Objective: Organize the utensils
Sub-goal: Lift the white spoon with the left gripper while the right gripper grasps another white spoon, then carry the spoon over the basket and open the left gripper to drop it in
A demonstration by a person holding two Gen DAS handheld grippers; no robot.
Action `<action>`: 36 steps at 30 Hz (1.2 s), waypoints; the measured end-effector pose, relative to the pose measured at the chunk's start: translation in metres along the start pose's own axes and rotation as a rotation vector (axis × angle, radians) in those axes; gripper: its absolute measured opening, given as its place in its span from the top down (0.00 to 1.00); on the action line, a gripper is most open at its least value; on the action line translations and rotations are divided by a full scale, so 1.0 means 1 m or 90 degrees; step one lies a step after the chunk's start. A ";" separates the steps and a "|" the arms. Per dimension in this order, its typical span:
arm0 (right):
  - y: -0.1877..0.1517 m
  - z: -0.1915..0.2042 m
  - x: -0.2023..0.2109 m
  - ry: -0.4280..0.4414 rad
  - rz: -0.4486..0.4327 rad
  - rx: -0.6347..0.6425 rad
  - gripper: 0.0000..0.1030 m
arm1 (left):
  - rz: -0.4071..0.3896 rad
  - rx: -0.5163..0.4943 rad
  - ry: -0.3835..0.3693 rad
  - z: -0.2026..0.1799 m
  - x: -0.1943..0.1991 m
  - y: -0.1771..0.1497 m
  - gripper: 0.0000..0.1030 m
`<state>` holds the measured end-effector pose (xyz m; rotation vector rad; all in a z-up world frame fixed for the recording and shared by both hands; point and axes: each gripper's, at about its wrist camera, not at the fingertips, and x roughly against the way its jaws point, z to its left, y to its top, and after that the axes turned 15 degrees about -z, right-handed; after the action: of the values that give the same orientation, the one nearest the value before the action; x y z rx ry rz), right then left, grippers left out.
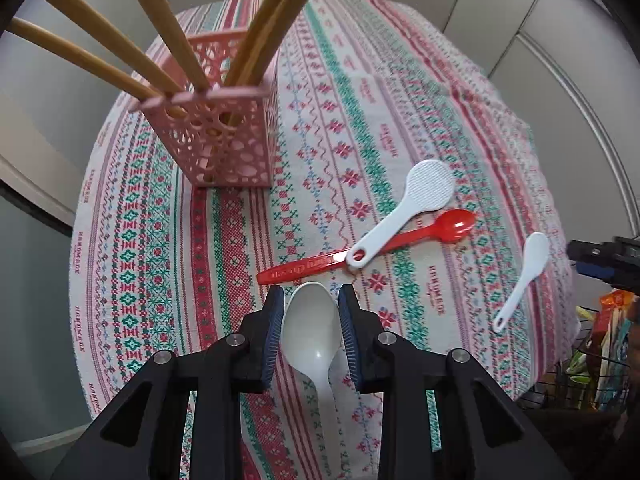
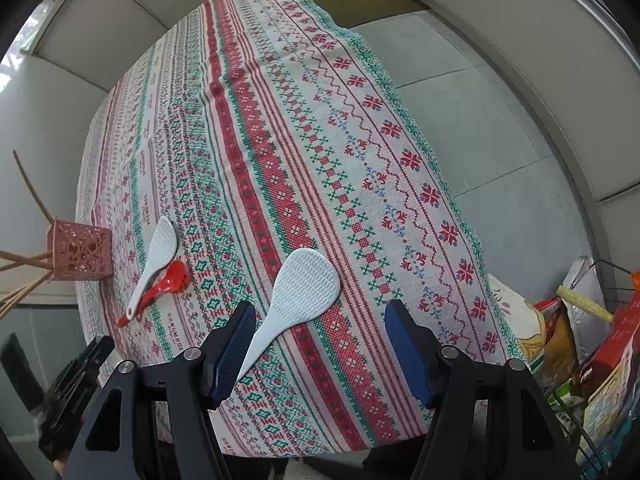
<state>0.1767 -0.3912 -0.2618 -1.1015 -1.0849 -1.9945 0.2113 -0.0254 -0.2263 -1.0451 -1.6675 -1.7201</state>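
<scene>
Nearest, left gripper point(image 1: 311, 294) clamps a white spoon's point(image 1: 310, 322) bowl, handle partly hidden. Right gripper point(image 2: 320, 312) gapes wide over a white paddle point(image 2: 298, 290). Beyond: red spoon point(image 1: 440, 226), pink basket point(image 1: 230, 136), sticks point(image 1: 160, 20) cropped; all on the counter point(image 1: 160, 240).

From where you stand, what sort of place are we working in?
Probably a home dining or kitchen corner: a table under an embroidered tablecloth, a pink utensil holder with chopsticks, and a wire rack of packaged groceries beside it.
</scene>
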 end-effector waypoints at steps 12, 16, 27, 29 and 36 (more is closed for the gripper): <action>0.016 -0.003 -0.036 0.080 0.010 0.054 0.52 | -0.048 -0.009 -0.035 0.000 0.036 -0.002 0.72; 0.016 -0.002 -0.034 0.119 0.010 0.109 0.54 | -0.049 -0.009 -0.039 0.004 0.038 -0.001 0.72; 0.015 -0.017 -0.031 0.184 0.025 0.109 0.93 | -0.070 -0.004 -0.041 0.008 0.049 0.001 0.72; 0.012 -0.010 -0.019 0.193 0.012 0.130 0.95 | -0.078 -0.002 -0.046 0.009 0.055 0.003 0.72; -0.003 0.028 0.024 0.209 -0.040 0.208 0.97 | -0.138 0.018 -0.081 0.014 0.094 0.011 0.73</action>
<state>0.1737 -0.3688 -0.2328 -0.5556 -1.2201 -1.8743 0.1695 0.0006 -0.1438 -1.0097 -1.9420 -1.7898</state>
